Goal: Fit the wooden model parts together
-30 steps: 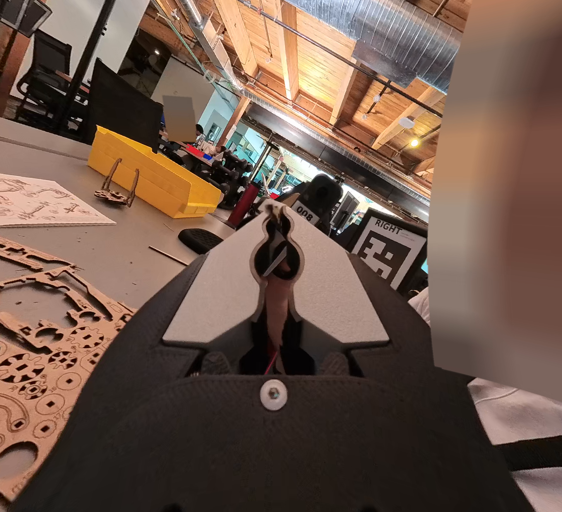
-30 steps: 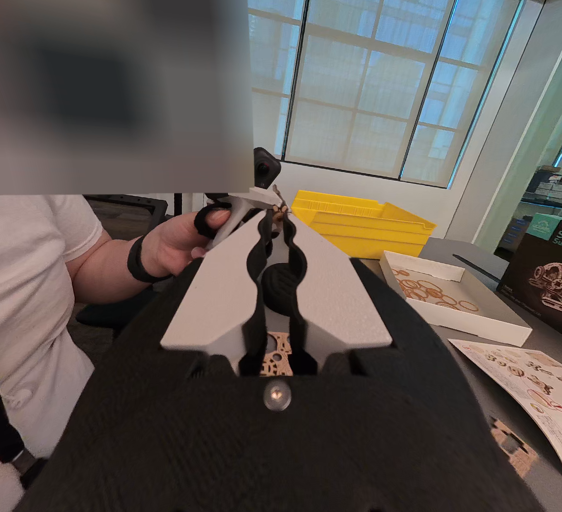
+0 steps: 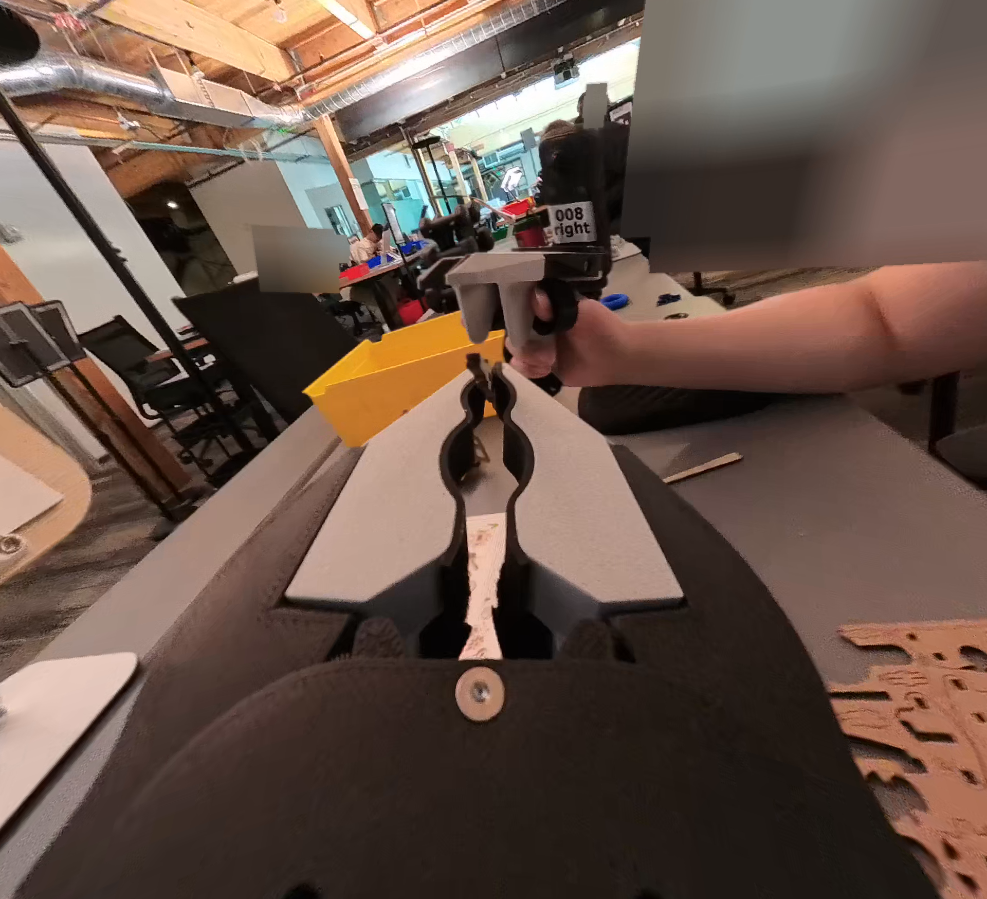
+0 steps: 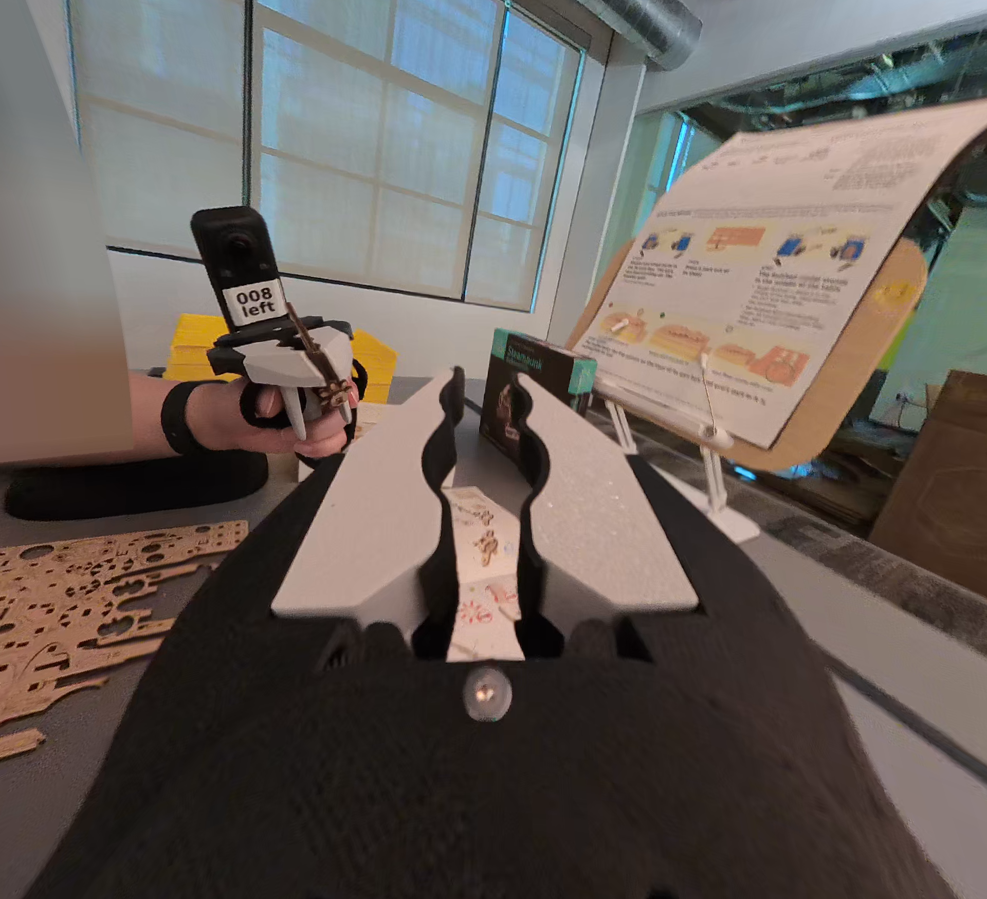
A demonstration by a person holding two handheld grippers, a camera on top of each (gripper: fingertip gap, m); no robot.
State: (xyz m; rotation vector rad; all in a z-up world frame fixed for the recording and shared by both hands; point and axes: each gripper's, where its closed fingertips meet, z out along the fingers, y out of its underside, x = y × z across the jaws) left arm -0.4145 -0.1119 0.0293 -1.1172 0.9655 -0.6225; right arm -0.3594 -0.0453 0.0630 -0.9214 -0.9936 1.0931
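Our left gripper [image 4: 312, 360] is clamped on the wooden model part [image 4: 320, 371], held up in front of the yellow bin [image 3: 395, 382]. Our right gripper [image 4: 486, 382] has its jaws parted, nothing between them, past the cut-out wooden sheet [image 4: 96, 601] on the table [image 3: 833, 510].

Matt, grainy grey plastic forms the left gripper [image 3: 485, 370] fingers, thin laser-cut wood the punched sheet [image 4: 96, 601], glossy yellow plastic the bin [image 3: 395, 382], and smooth matt grey the table [image 3: 801, 515].
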